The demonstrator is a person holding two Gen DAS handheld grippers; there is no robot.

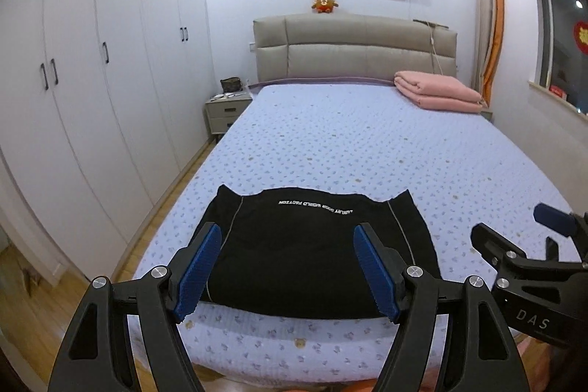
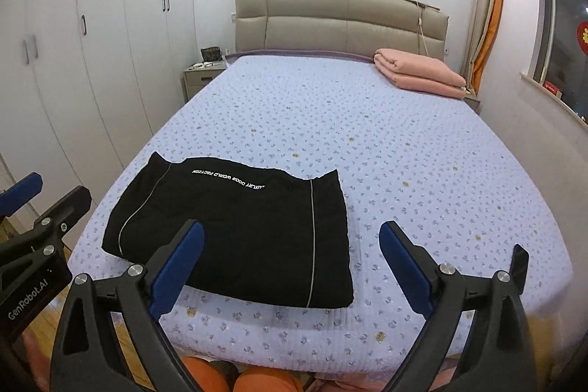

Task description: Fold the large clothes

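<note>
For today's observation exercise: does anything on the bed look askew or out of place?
Nothing stands out. The black garment lies folded flat near the foot of the bed, with two small corners poking up at its far edge. The pink blanket sits neatly folded.

One black garment (image 1: 312, 245), one pink blanket (image 1: 437, 92), one nightstand (image 1: 226, 111), two tongs (image 1: 286, 267) (image 2: 290, 267).

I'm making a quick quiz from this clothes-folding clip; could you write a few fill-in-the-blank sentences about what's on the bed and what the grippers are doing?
1. The folded garment near the bed's foot is ____ in colour.
2. The folded blanket near the headboard is ____.
3. The left gripper and the right gripper both stand ____, holding nothing.
4. The plush toy sits on top of the ____.

Missing words: black; pink; open; headboard
</note>
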